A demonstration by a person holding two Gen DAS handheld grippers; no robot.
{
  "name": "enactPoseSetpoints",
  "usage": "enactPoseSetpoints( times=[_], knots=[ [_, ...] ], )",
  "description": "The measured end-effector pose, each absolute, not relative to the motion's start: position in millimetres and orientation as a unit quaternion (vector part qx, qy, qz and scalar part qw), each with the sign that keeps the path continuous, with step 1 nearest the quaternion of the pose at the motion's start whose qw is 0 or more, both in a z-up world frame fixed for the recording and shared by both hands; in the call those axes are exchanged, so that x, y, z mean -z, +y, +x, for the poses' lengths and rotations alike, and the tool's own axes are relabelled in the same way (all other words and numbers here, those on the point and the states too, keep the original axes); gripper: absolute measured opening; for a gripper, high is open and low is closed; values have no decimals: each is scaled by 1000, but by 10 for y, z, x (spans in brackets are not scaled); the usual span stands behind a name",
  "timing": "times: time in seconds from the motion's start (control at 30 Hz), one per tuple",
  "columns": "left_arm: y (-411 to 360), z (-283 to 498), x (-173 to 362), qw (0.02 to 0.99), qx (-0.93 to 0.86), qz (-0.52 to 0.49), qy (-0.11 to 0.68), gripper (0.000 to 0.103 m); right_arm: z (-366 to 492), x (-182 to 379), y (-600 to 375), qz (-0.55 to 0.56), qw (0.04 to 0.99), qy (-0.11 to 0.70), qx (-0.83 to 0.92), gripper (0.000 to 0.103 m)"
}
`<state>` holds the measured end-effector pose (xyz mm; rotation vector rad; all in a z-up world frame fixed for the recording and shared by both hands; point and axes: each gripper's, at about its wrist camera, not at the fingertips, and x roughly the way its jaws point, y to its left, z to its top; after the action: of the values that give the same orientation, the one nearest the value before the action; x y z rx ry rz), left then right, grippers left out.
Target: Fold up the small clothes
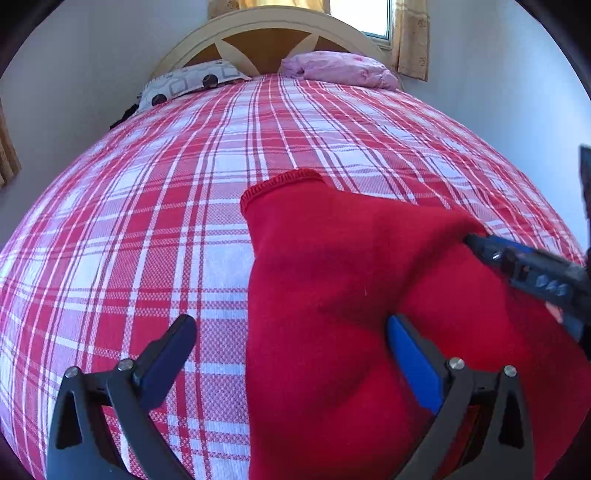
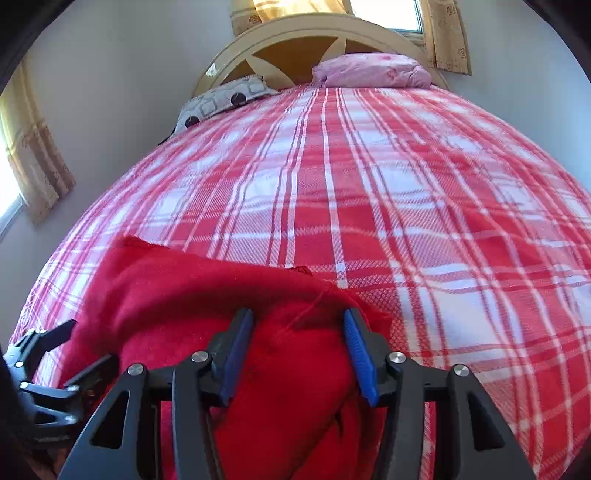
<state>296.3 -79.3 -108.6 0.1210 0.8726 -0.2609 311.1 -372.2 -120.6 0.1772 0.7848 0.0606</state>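
A red knit garment lies on the plaid bedcover with its stitched hem end toward the headboard. My left gripper is open wide above the garment's left edge. Its left finger is over the cover and its right finger over the red cloth, and nothing is pinched. In the right wrist view a thick bunch of the red garment fills the gap of my right gripper, and both blue pads press on it. The right gripper enters the left wrist view from the right with the cloth drawn up to its tip. The left gripper shows at the lower left.
The bed fills both views. At its far end are a grey patterned pillow, a pink pillow and a cream arched headboard. Curtained windows and pale walls flank the bed. Bare cover spreads beyond the garment.
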Motion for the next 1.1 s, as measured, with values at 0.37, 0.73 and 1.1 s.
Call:
enactPoseSetpoints(
  times=[0.37,0.73,1.1],
  knots=[
    [-765,2963,1105,898,127,50,419,103,2137,1161,-3412,44,916,390,-81,53],
    [-661,3039,1216,879,168,1,446,103,1769,1513,-3682,188,888,411,-79,55],
    [-346,2913,952,875,186,-64,442,103,1975,1128,-3950,233,898,370,-38,78]
  ],
)
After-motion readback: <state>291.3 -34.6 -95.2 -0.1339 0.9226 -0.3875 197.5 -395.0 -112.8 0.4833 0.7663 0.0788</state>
